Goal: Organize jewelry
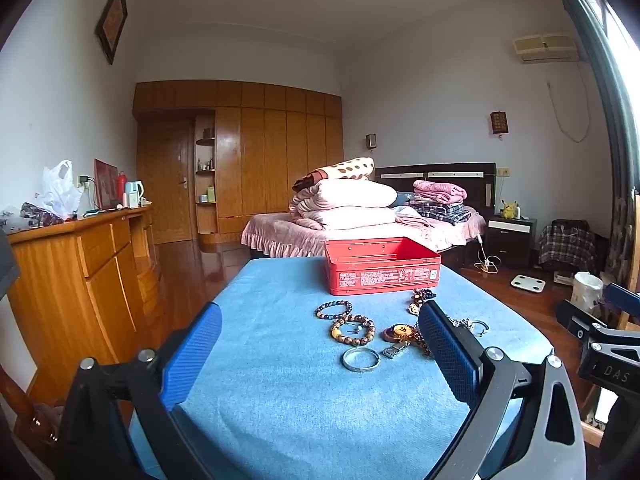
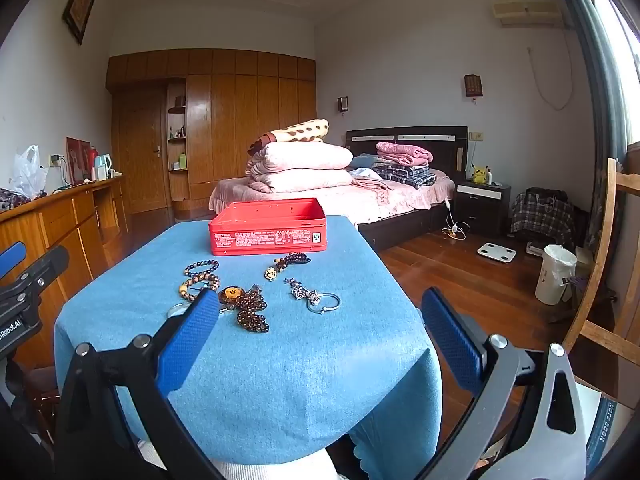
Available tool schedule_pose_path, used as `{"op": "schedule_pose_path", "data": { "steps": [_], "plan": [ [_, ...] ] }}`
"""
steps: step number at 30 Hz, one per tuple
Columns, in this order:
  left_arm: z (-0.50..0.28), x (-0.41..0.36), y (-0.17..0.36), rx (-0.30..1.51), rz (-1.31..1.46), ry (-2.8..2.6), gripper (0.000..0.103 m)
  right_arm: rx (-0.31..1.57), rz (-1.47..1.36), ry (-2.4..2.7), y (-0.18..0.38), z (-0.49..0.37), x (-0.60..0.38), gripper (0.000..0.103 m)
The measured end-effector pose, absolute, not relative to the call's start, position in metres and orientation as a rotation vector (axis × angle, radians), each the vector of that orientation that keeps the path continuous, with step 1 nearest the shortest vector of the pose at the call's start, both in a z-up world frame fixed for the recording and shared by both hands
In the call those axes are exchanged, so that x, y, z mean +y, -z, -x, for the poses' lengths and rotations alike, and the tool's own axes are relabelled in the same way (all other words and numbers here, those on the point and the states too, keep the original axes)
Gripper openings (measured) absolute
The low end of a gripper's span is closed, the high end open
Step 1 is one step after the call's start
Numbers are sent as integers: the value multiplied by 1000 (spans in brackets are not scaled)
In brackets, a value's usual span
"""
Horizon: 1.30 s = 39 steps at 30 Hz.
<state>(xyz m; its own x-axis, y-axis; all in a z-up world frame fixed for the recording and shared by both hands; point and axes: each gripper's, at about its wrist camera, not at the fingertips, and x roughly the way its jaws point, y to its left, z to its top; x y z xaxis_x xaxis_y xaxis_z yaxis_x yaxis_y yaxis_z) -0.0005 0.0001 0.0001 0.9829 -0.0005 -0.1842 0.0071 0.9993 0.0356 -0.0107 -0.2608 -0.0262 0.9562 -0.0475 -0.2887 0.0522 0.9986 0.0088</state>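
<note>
An open red tin box (image 1: pixel 382 266) (image 2: pixel 267 227) stands at the far side of a table with a blue cloth (image 1: pixel 280 380) (image 2: pixel 280 380). In front of it lie several pieces: two beaded bracelets (image 1: pixel 333 309) (image 1: pixel 353 330) (image 2: pixel 201 267), a silver bangle (image 1: pixel 360 359), a brown bead string with an amber pendant (image 2: pixel 251 312), a dark bead string (image 2: pixel 290 261), a silver chain with a ring (image 2: pixel 316 298). My left gripper (image 1: pixel 320 344) is open and empty, near the jewelry. My right gripper (image 2: pixel 320 328) is open and empty, at the table's near right.
A wooden sideboard (image 1: pixel 80 264) stands to the left. A bed with piled bedding (image 1: pixel 352 216) is behind the table. A wooden chair (image 2: pixel 600 280) and a white bin (image 2: pixel 556 274) stand to the right on the wood floor.
</note>
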Motion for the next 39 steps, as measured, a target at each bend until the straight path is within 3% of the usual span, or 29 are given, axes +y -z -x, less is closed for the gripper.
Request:
{"op": "schedule_pose_path", "data": {
  "steps": [39],
  "plan": [
    [3, 7, -1, 190, -23, -2, 97, 286, -21, 54, 24, 12, -262, 98]
  ]
}}
